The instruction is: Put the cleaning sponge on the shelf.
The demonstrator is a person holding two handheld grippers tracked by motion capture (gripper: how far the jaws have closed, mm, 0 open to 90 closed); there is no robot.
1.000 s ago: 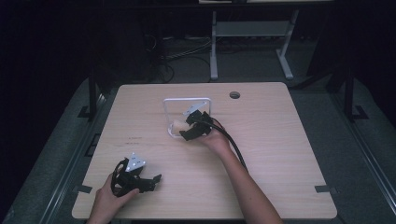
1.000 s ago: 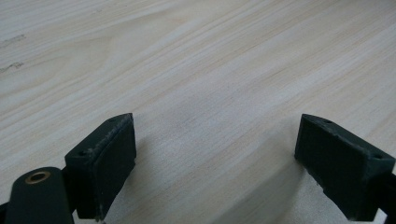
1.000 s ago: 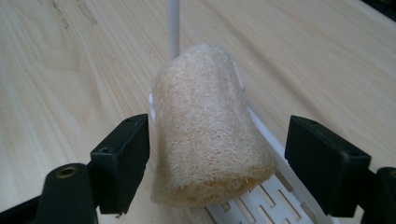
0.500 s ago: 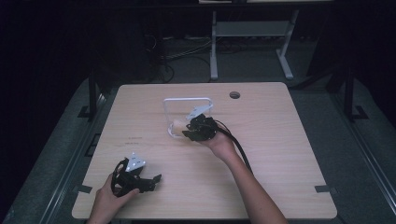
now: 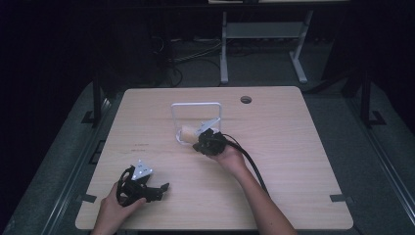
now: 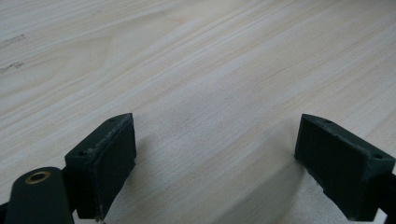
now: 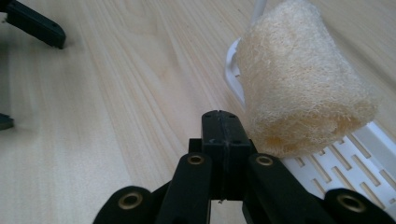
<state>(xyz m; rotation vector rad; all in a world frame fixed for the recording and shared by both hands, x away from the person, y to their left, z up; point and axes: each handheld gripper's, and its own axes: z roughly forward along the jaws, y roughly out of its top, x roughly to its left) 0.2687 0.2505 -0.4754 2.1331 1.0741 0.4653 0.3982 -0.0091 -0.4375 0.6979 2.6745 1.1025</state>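
Right gripper view: the loofah sponge (image 7: 303, 79) lies on the near edge of a white slotted rack (image 7: 355, 158), partly overhanging the wooden surface (image 7: 116, 102). The right tool (image 7: 223, 128) has just clenched empty, its jaws pressed together just beside the loofah. The left tool (image 6: 219, 158) rests released, well apart.

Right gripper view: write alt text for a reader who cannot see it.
The right gripper, its black jaws shut with nothing between them, sits beside a pale fibrous loofah. The loofah rests at the edge of a white slotted tray on a light wooden table.
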